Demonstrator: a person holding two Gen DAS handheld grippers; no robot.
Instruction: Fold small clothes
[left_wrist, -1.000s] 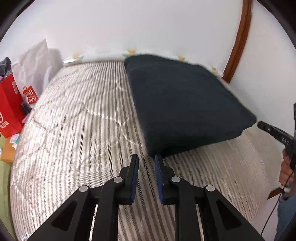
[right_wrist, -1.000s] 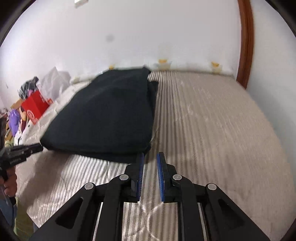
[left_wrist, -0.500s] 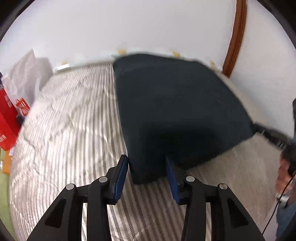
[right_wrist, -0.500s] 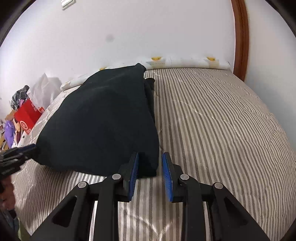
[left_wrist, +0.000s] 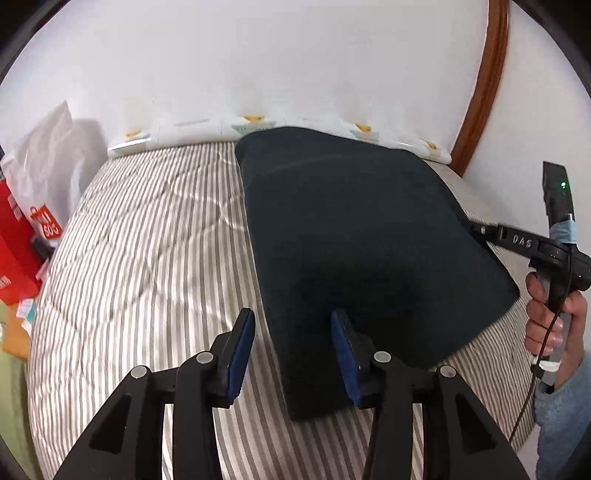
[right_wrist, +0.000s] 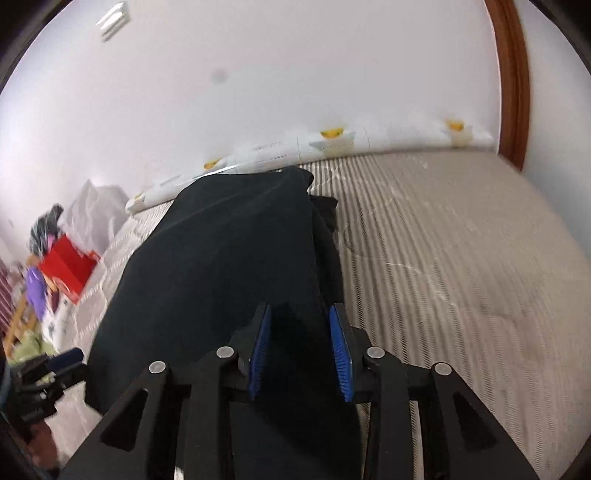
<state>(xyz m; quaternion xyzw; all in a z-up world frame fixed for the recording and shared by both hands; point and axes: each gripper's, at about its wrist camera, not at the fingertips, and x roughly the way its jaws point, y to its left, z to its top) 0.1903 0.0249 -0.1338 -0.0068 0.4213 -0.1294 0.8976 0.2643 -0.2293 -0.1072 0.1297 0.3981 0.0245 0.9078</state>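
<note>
Dark garment laid out on the striped bed, a gripper at each near corner.

The dark garment (left_wrist: 362, 236) lies flat along the striped mattress (left_wrist: 140, 258), reaching from the near edge to the far wall. The left gripper (left_wrist: 293, 354) stands open astride its near left corner, pads not pressing the cloth. The right gripper (right_wrist: 300, 350) is closing its jaws with the near right corner between them, not yet pinched. A red bag (left_wrist: 14, 251) sits far left.
</note>
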